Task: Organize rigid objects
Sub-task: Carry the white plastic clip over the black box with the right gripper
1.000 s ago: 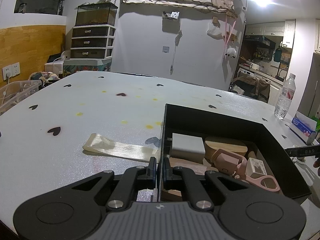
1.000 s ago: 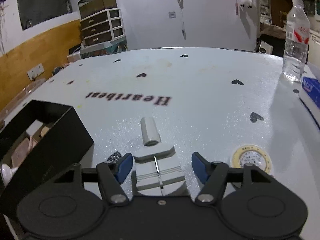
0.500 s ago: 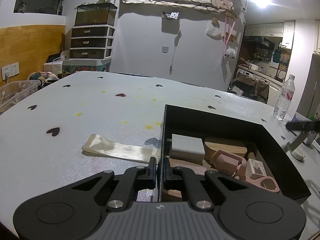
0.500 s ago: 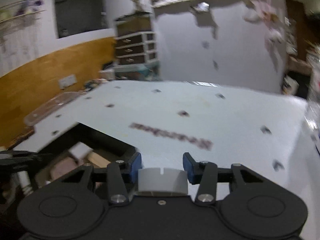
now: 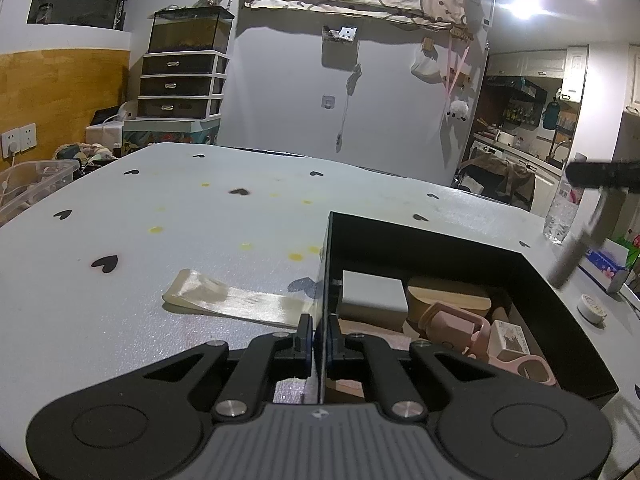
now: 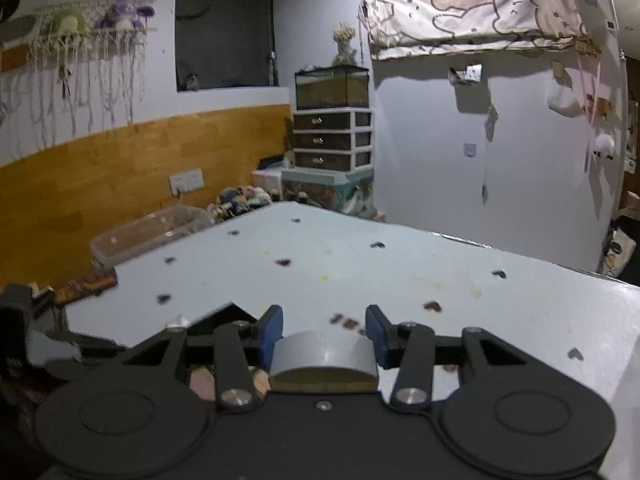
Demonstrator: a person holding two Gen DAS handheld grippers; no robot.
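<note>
An open black box (image 5: 436,236) stands on the white table and holds a grey block (image 5: 374,296), a wooden oval (image 5: 448,304), pink pieces (image 5: 452,324) and a small cream box (image 5: 512,338). My left gripper (image 5: 318,334) is shut on the box's left wall. My right gripper (image 6: 324,328) is shut on a grey tool (image 6: 324,354), whose wide head sits between the blue pads (image 6: 270,330). In the left wrist view the grey tool (image 5: 572,248) hangs blurred in the air above the box's right side, under the right gripper's dark finger (image 5: 600,174).
A translucent strip (image 5: 232,300) lies on the table left of the box. A tape roll (image 5: 592,308), a tissue pack (image 5: 604,260) and a water bottle (image 5: 560,216) stand right of it. A clear bin (image 6: 148,232) sits beyond the table's left edge.
The right gripper closed on the grey tool, lifted it off the table and carried it up and over toward the black box. The left gripper kept still on the box wall.
</note>
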